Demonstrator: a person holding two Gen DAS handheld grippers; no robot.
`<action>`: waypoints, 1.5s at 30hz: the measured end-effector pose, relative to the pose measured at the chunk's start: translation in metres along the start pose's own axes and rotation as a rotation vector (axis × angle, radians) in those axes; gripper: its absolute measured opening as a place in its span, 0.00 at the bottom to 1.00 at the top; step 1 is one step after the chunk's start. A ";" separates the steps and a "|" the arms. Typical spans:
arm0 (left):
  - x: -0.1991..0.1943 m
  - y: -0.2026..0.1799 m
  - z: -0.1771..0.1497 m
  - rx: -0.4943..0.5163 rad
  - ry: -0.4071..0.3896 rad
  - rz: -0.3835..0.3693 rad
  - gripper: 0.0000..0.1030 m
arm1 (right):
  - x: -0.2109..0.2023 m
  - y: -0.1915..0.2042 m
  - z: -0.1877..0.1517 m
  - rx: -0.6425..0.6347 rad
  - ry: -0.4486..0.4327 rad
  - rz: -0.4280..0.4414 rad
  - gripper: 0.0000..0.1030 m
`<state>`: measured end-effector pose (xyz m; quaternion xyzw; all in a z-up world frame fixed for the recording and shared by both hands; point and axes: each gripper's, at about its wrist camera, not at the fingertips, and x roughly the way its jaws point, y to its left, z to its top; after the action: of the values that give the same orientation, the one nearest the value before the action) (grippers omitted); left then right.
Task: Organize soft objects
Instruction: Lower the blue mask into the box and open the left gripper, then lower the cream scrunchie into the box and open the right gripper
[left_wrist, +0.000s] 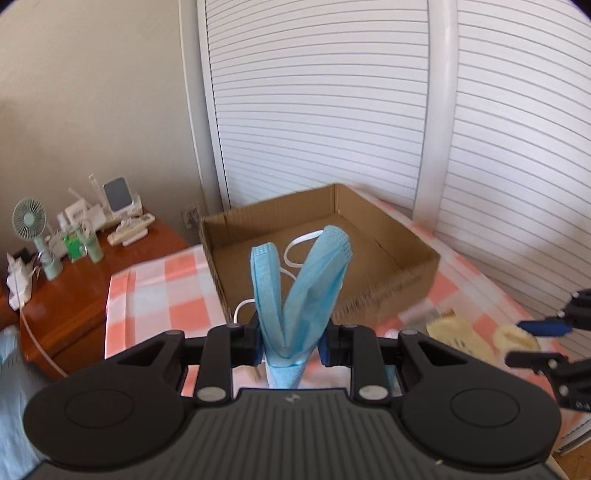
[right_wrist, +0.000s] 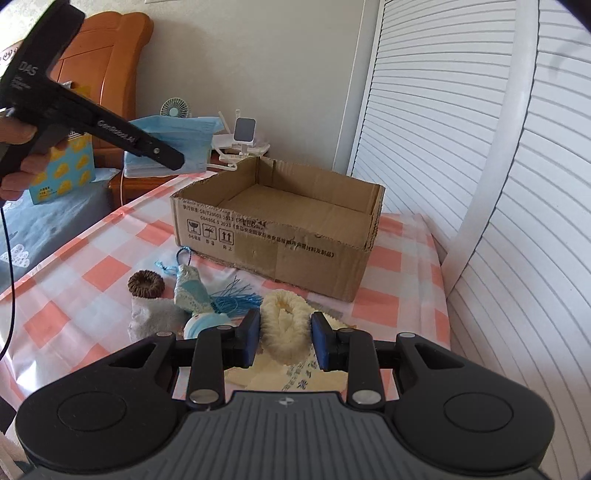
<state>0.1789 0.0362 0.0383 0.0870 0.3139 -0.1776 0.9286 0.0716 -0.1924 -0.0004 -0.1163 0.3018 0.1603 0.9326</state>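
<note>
Mid-carry in a tidy-up of soft things: left hand-held gripper (left_wrist: 290, 341) clamped on a folded blue face mask (left_wrist: 301, 291), held aloft at frame centre in the left wrist view, in front of the open cardboard box (left_wrist: 399, 254). Seen again at upper left of the right wrist view, above the checked surface (right_wrist: 110, 266) and apart from the box. Right hand-held gripper (right_wrist: 284, 341) closed around a cream knitted ring (right_wrist: 284, 328), low centre of its own frame. Mask creased into a V, pleats bunched, white ear loops dangling loose behind. Ring fluffy, squashed slightly between the pads. Judged next: mask over the box rim, then release; loops liable to snag on the cardboard edge. Left on the surface at lower left: brown hair tie (right_wrist: 146, 284), tasselled sachet (right_wrist: 192, 291).
</note>
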 end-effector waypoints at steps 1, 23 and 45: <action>0.010 0.001 0.008 0.000 0.003 -0.003 0.25 | 0.002 -0.003 0.004 0.003 -0.006 -0.005 0.33; 0.105 0.021 0.059 -0.004 0.019 0.083 0.91 | 0.028 -0.023 0.030 0.026 -0.008 -0.050 0.33; -0.036 -0.019 -0.057 -0.096 0.004 0.126 0.99 | 0.078 -0.034 0.100 0.062 -0.018 -0.027 0.34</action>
<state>0.1140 0.0443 0.0146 0.0622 0.3180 -0.1032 0.9404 0.1966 -0.1739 0.0363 -0.0901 0.2968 0.1395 0.9404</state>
